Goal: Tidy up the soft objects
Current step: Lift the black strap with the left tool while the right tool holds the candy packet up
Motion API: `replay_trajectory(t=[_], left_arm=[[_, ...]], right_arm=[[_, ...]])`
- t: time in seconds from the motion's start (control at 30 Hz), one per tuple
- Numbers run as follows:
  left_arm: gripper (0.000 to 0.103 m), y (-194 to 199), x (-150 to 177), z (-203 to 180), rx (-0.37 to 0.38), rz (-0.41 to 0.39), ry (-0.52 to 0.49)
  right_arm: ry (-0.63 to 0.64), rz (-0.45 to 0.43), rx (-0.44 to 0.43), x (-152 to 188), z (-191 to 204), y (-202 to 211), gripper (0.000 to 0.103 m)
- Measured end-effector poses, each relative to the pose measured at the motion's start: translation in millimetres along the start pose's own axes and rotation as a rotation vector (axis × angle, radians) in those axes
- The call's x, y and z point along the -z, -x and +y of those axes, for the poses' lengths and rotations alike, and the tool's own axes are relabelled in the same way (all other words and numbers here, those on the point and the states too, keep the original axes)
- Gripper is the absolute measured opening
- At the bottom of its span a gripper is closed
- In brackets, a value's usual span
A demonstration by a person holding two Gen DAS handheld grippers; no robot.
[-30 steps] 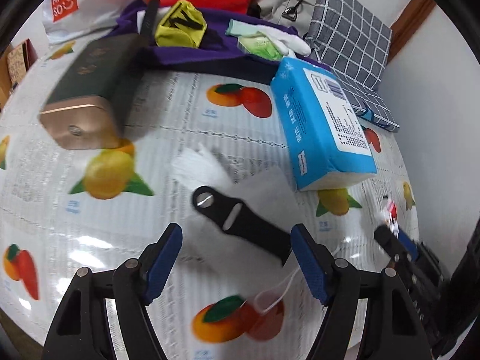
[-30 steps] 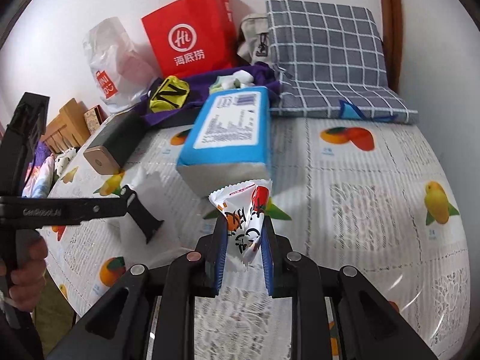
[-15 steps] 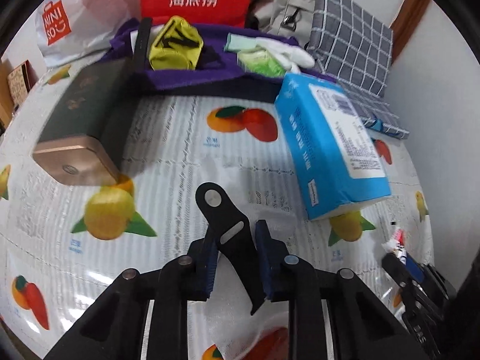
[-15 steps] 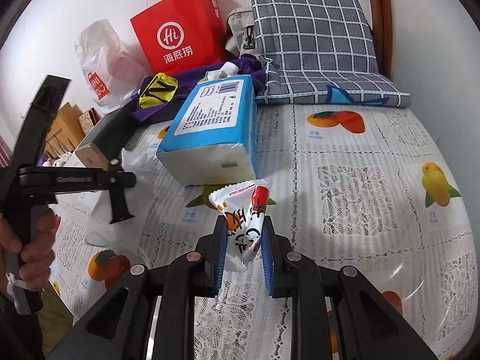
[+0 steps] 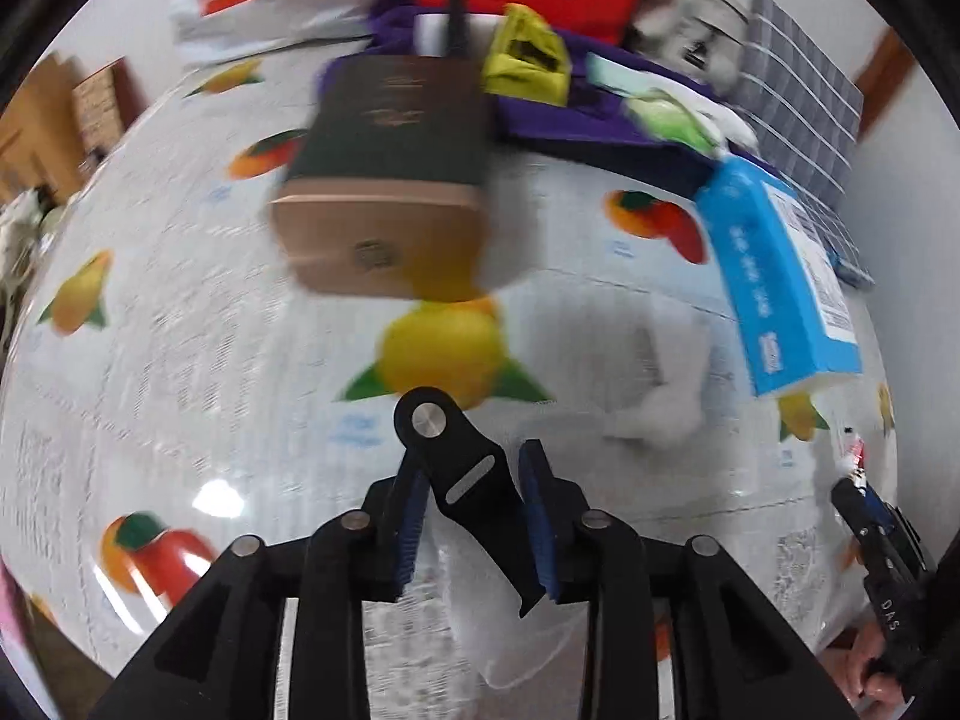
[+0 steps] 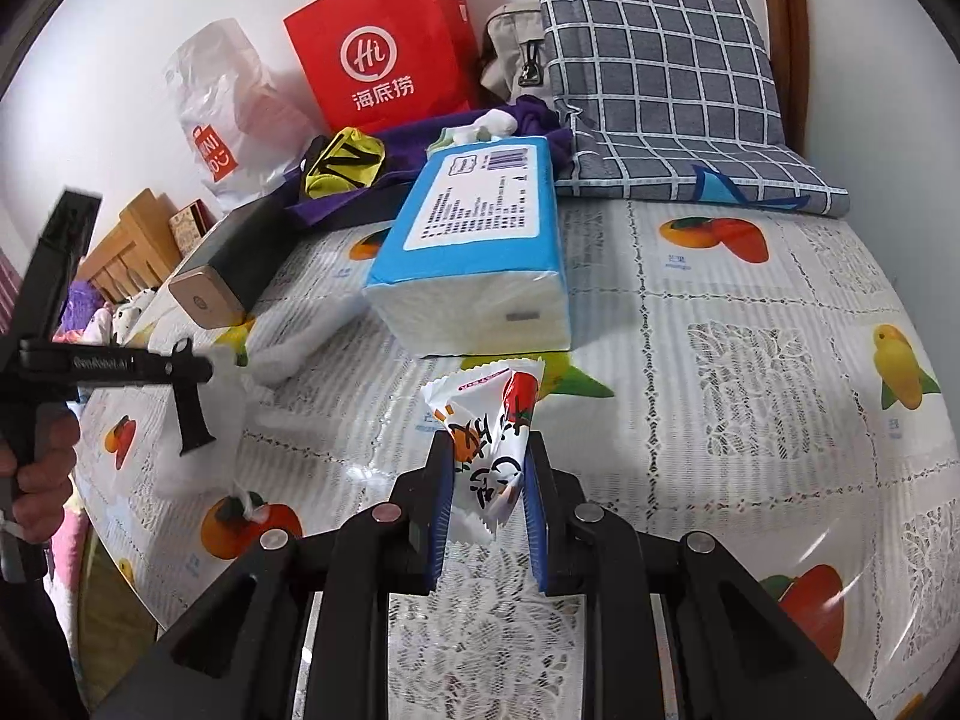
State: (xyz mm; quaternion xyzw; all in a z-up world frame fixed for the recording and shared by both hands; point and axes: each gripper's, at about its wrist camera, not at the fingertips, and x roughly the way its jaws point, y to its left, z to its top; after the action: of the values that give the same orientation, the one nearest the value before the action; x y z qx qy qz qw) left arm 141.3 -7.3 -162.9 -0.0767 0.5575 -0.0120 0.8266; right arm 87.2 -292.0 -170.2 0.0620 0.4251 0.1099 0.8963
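Note:
My left gripper (image 5: 471,510) is shut on a black strap (image 5: 462,468) with a metal stud, and a clear plastic bag hangs below it. It also shows in the right wrist view (image 6: 192,396), lifted above the table at the left. My right gripper (image 6: 486,504) is shut on a white snack packet (image 6: 489,432) with red and orange print, held above the fruit-print tablecloth (image 6: 750,360). A white soft cloth (image 5: 666,384) lies on the table beyond the left gripper. A blue tissue pack (image 6: 480,246) lies just beyond the right gripper.
A dark green box with a gold end (image 5: 384,180) lies at the back left. Behind it are purple cloth (image 6: 420,144), a yellow pouch (image 6: 342,162), a red paper bag (image 6: 384,42), a white plastic bag (image 6: 222,102) and a grey checked pillow (image 6: 660,72) against the wall.
My left gripper closed on the black strap, lifted it and swung left; the white cloth now lies to its right. My right gripper still holds the packet, slightly drawn back.

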Motion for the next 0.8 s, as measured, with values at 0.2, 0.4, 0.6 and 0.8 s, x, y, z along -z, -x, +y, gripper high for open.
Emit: replay_trajectory(t=[0.2, 0.4, 0.6, 0.8], left_arm=[[0.051, 11, 15, 22, 0.001, 0.008, 0.038], [0.049, 24, 28, 22, 0.101, -0.014, 0.049], [0.043, 7, 23, 13, 0.084, 0.016, 0.04], [0.034, -9, 13, 0, 0.064, -0.015, 0.025]], right_arm=[[0.013, 0.002, 0.006, -2, 8, 0, 0.022], [0.025, 0.009, 0.005, -1, 15, -4, 0.022], [0.023, 0.011, 0.001, 1, 14, -5, 0.022], [0.006, 0.008, 0.001, 1, 7, -4, 0.022]])
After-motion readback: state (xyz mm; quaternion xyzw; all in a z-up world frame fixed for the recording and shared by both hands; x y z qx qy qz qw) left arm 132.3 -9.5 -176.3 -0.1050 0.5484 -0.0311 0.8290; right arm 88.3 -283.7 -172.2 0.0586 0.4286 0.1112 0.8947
